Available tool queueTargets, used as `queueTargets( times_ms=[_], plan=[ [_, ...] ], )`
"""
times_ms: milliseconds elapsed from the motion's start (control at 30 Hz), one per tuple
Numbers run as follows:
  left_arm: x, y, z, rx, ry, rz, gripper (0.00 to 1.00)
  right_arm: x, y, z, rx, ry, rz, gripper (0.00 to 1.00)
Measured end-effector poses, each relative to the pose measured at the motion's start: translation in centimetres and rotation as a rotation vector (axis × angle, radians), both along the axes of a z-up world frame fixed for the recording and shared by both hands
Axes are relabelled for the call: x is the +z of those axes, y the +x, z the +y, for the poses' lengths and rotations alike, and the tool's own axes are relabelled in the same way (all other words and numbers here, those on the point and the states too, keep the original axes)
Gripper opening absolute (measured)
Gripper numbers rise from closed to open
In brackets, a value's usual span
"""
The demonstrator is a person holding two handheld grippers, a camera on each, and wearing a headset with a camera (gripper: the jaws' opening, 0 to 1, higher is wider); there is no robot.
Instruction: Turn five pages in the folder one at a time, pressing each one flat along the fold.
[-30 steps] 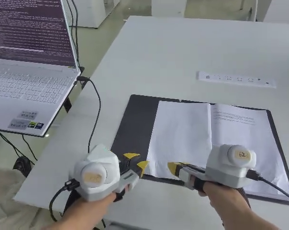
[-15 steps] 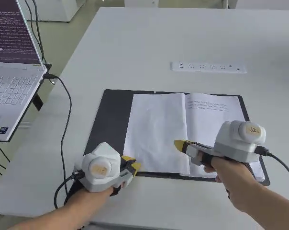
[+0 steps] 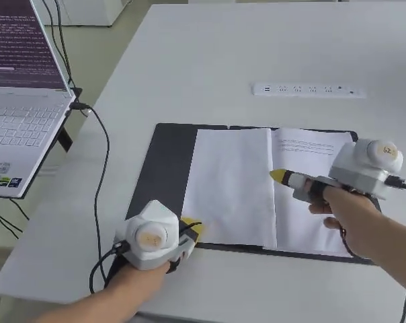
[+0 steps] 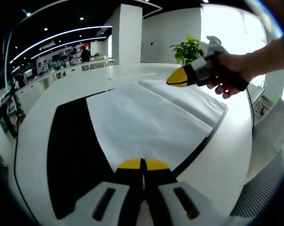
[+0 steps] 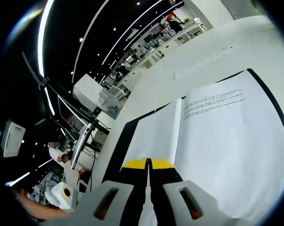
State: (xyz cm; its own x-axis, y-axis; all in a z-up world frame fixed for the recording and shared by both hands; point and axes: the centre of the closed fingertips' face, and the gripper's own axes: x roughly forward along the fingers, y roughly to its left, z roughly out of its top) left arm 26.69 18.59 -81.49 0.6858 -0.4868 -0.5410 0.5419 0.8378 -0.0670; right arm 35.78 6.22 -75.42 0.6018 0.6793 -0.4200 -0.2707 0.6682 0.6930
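The black flat folder (image 3: 166,168) lay open holding white paper pages (image 3: 230,182); the left gripper (image 3: 193,230), jaws together, sat at its near edge, and the right gripper (image 3: 278,176), jaws together, hung above the fold, with white tabletop (image 3: 223,60) all around.

The head view's left edge is cutting off the laptop (image 3: 21,128), while a hand (image 3: 341,207) is covering the folder's (image 3: 166,168) lower right corner.

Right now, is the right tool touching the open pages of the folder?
Apart. The left gripper view shows the right tool hanging above the white pages, with clear space beneath it.
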Motion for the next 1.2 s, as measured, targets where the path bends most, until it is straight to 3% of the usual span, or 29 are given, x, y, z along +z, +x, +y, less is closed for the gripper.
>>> queueTargets(
  times_ms=[167,267,300,333,567,700,833,933,1200],
  plan=[
    [0.0,0.0,0.0,0.001,0.003,0.000,0.00,0.0,2.2,-0.1,-0.018,0.037,0.023,0.00],
    [0.0,0.0,-0.1,-0.008,0.015,-0.006,0.00,-0.3,4.5,0.1,-0.032,0.085,0.057,0.00],
    [0.0,0.0,-0.1,-0.009,0.017,-0.008,0.00,-0.8,5.1,0.3,-0.034,0.096,0.098,0.00],
    [-0.1,0.1,-0.1,-0.004,0.014,-0.010,0.00,-1.0,5.6,0.4,-0.039,0.107,0.106,0.00],
    [-0.3,0.3,0.0,-0.004,0.024,-0.017,0.00,-3.9,8.5,1.0,-0.028,0.067,0.200,0.00],
    [-0.3,0.3,-0.1,-0.009,0.026,-0.015,0.00,-4.9,9.7,0.8,-0.043,0.054,0.220,0.00],
    [-0.2,0.3,-0.1,-0.012,0.027,-0.018,0.00,-5.4,11.3,0.3,-0.106,0.090,0.239,0.00],
    [-0.2,0.3,-0.1,-0.012,0.024,-0.020,0.00,-5.7,12.3,0.0,-0.172,0.145,0.282,0.00],
    [-0.3,0.4,-0.1,-0.008,0.023,-0.026,0.00,-5.7,14.8,-0.4,-0.257,0.172,0.255,0.00]
  ],
)
